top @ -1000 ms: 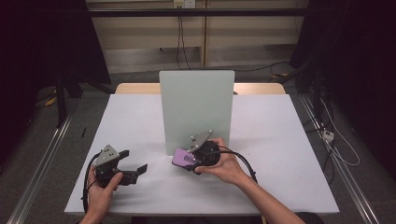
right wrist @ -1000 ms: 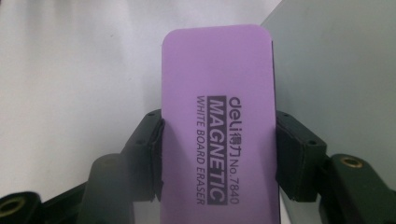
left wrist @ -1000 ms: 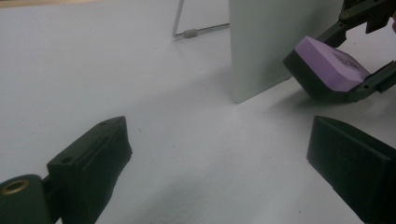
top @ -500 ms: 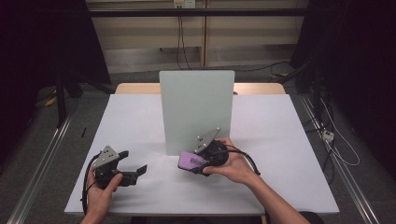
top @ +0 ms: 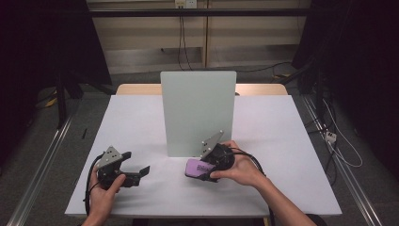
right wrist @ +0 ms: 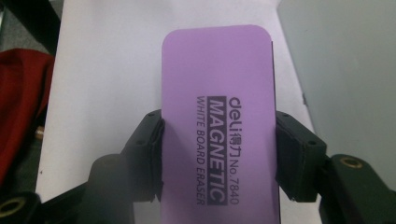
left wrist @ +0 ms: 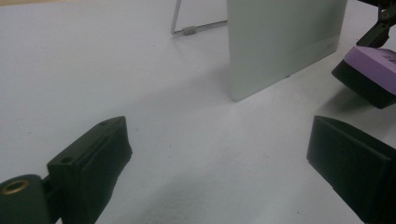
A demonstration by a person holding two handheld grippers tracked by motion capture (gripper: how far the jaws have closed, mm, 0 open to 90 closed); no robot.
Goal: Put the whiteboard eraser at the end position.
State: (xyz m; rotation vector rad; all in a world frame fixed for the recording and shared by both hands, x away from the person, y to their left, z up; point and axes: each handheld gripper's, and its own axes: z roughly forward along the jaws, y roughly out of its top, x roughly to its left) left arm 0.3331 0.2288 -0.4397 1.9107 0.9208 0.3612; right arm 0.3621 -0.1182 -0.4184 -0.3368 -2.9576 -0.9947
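A purple whiteboard eraser [right wrist: 217, 116] with a black underside, printed "MAGNETIC WHITE BOARD ERASER", sits between the black fingers [right wrist: 149, 149] of my right gripper [right wrist: 217, 154], which is shut on its long sides. In the high view the right gripper [top: 207, 167] holds the eraser [top: 194, 165] just above the table, in front of the upright pale grey-green board [top: 197, 113]. My left gripper [top: 135, 164] rests at the front left, open with nothing between its jaws. In the left gripper view, the left gripper [left wrist: 219, 158] looks across the table at the board [left wrist: 285, 42] and the eraser [left wrist: 373, 70].
The white table [top: 282, 141] carries the board at its middle, propped from behind by a wire stand [left wrist: 187, 30]. Red fabric [right wrist: 18, 107] lies beyond the table edge in the right gripper view. Cables trail on the floor at the right [top: 329, 136].
My right gripper has shifted slightly right and toward the front edge with the eraser in it. The left gripper has stayed in place.
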